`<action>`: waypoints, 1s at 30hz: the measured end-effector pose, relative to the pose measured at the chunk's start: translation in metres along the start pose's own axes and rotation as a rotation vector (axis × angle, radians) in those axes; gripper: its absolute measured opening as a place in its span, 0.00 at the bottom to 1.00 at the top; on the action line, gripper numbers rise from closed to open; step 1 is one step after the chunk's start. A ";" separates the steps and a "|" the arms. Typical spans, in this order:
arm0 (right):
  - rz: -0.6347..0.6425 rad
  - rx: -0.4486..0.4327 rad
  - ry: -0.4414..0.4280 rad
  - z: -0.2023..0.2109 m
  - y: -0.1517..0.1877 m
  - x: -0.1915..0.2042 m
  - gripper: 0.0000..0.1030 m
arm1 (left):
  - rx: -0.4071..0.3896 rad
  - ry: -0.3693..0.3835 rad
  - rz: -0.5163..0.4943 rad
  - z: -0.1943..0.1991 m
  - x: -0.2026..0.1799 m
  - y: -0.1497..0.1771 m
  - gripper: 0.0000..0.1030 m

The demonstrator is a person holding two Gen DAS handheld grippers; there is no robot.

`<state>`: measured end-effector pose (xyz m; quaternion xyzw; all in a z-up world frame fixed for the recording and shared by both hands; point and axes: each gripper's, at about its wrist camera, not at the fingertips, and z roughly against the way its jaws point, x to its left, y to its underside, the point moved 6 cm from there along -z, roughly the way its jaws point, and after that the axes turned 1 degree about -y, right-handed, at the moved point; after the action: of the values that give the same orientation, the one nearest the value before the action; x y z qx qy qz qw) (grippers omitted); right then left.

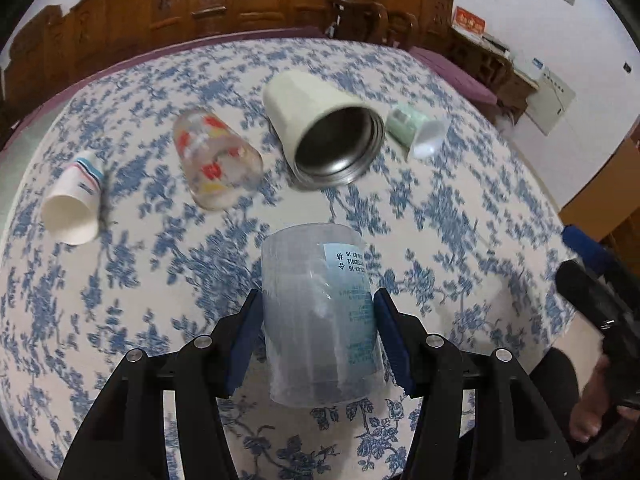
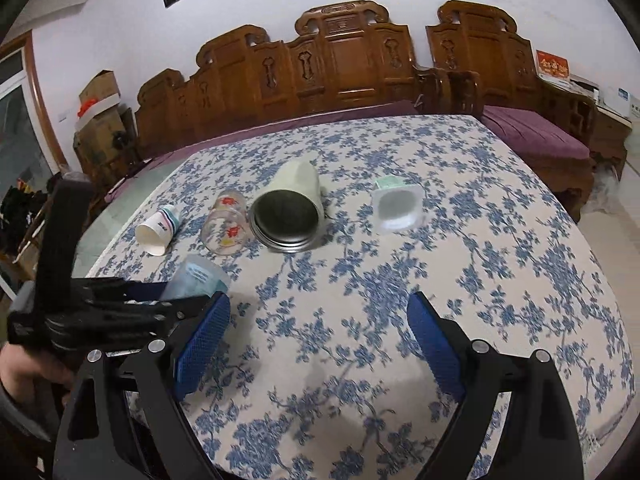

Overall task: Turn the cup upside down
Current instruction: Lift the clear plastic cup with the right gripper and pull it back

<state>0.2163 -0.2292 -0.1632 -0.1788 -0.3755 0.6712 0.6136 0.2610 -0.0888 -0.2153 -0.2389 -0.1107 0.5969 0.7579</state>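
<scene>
holding a translucent plastic cup (image 1: 320, 316) between its blue pads, the left gripper (image 1: 318, 336) has the task's thing clear of the table (image 1: 460, 240), closed on the cup's sides about mid-height; which end is the mouth is hard to tell through the blur

largest first: the table with its blue floral cloth fills everything ahead of both grippers. beyond it, carved wooden seating (image 2: 340, 64) along the wall

ahead of the left gripper, a cream tumbler with a steel interior (image 1: 320, 128) lies on its side, mouth toward the camera. left of that, a clear glass with red and yellow prints (image 1: 216, 160), also on its side. further left, a small paper cup with coloured stripes (image 1: 76, 204), tipped over. right of the tumbler, a small green and white cup (image 1: 416, 130), lying down too

right gripper (image 2: 320, 344) hangs over bare cloth with its pads spread wide apart and nothing between them

handling, judged: the cup looks thin-walled and light, likely to flex if squeezed hard and a bit slick against the pads; a mid-wall grip as it is now seems right, firm but not crushing. a printed label (image 1: 352, 280) on the far right side may give slightly more friction

in the way: cloth just ahead of the left gripper looks free for setting down; the tumbler and printed glass are well beyond it, the right gripper off to the side
</scene>
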 end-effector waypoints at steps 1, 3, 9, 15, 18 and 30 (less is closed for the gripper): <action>0.000 0.001 0.002 0.000 0.001 -0.001 0.89 | 0.005 -0.001 0.000 -0.003 -0.001 0.002 0.53; -0.001 0.004 0.006 0.002 0.003 -0.002 0.89 | 0.019 -0.007 0.003 -0.009 0.000 0.005 0.53; 0.014 0.003 0.006 0.003 0.000 0.003 0.89 | -0.011 -0.010 0.018 0.004 0.011 0.007 0.66; 0.032 0.003 -0.027 -0.001 -0.009 0.021 0.89 | -0.091 -0.055 0.025 0.043 0.032 0.000 0.74; 0.047 0.016 -0.053 -0.008 -0.013 0.037 0.89 | -0.154 -0.106 0.035 0.069 0.051 -0.002 0.84; 0.098 0.159 -0.099 -0.056 -0.011 0.086 0.78 | -0.285 -0.216 0.118 0.126 0.107 0.015 0.92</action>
<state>0.2473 -0.1310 -0.1727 -0.1143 -0.3417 0.7362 0.5728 0.2194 0.0453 -0.1262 -0.2844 -0.2606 0.6409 0.6636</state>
